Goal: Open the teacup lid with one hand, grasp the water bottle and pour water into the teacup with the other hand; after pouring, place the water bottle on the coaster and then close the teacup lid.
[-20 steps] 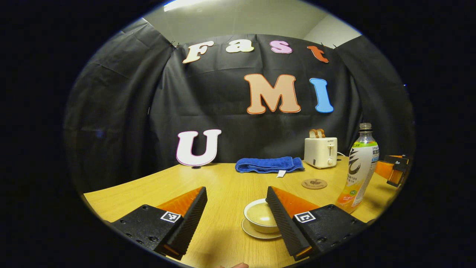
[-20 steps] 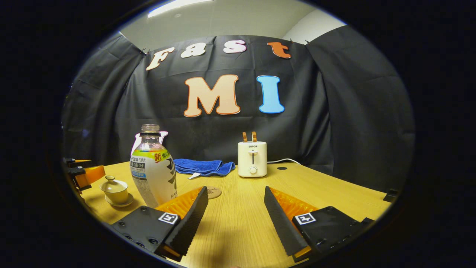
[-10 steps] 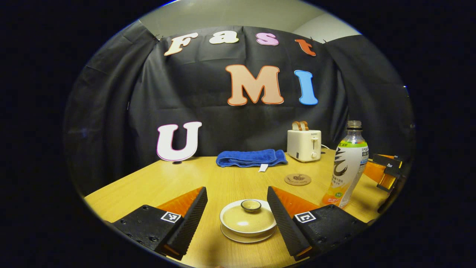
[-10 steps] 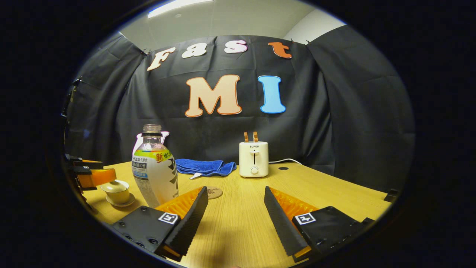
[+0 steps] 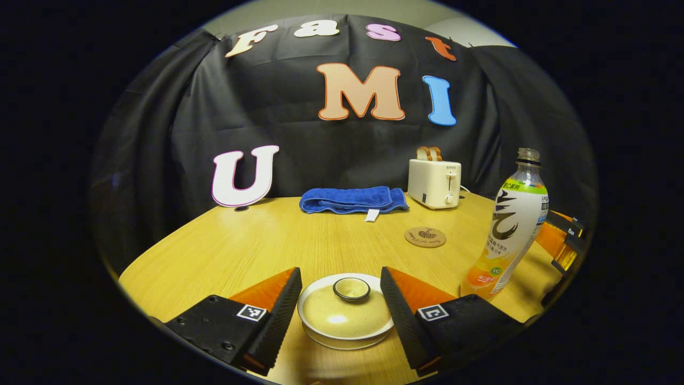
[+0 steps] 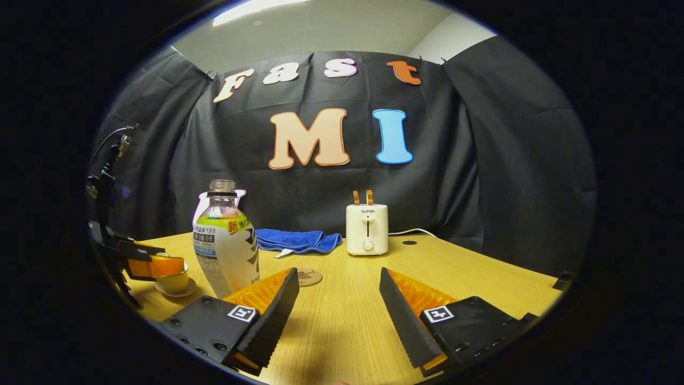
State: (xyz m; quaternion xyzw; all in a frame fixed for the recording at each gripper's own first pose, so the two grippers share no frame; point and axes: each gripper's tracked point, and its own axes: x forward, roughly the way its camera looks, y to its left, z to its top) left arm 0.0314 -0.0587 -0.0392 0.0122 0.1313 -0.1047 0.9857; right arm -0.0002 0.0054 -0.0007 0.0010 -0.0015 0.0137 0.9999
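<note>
At 6 o'clock, left gripper (image 5: 337, 310) spread wide, straddling teacup lid (image 5: 344, 312), not clamped. Water bottle (image 5: 507, 224) at 3 o'clock. Right gripper (image 6: 337, 310) apart, empty. Risk: off-center squeeze misses knob (image 5: 351, 289), tips cup.

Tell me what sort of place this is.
Probably a staged recording booth, not a real kitchen: black cloth walls off a wooden table set with household props, namely a toaster, a folded blue towel and a lidded teacup.
</note>
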